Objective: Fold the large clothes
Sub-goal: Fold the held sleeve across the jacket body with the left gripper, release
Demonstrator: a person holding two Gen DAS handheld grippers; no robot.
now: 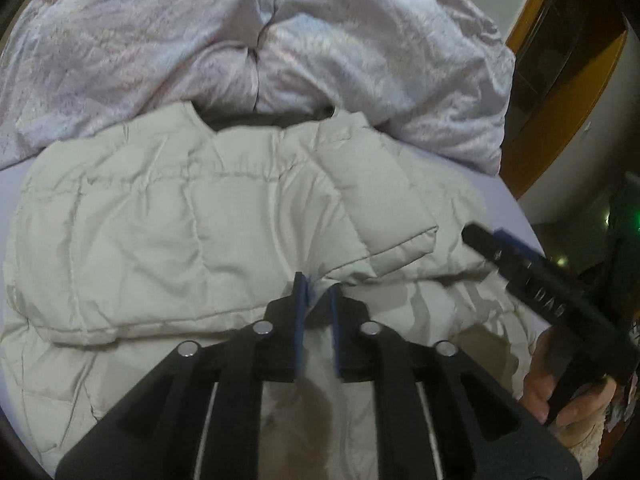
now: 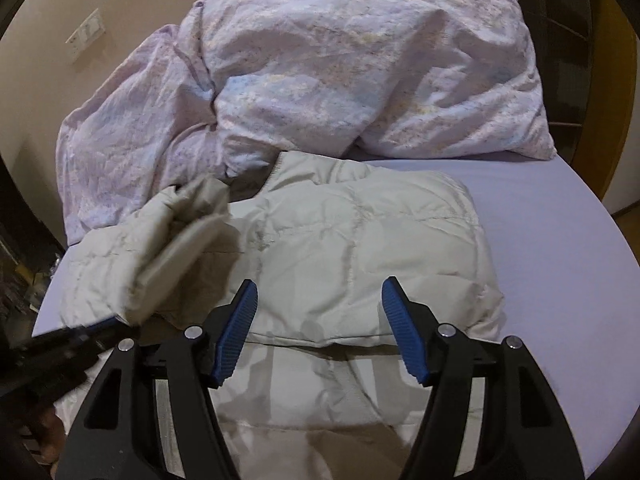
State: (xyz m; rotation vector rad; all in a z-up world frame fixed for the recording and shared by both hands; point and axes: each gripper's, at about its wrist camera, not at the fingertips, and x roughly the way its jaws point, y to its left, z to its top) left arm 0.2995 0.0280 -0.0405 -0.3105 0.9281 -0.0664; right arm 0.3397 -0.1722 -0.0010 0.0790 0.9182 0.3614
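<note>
A pale grey-green quilted puffer jacket [image 1: 180,216] lies spread on a lilac bed sheet [image 2: 580,260]; it also shows in the right wrist view [image 2: 360,240]. My left gripper [image 1: 318,286] is shut on a fold of the jacket's sleeve. In the right wrist view the left gripper [image 2: 102,326] holds the lifted sleeve [image 2: 180,248] at the left. My right gripper [image 2: 320,300] is open and empty, hovering above the jacket's near part; it shows at the right of the left wrist view [image 1: 492,242], held by a hand.
A crumpled lilac patterned duvet [image 2: 340,72] is heaped at the far side of the bed, touching the jacket's collar. A beige wall with a switch plate [image 2: 85,38] is at the far left. Wooden furniture [image 1: 560,92] stands right of the bed.
</note>
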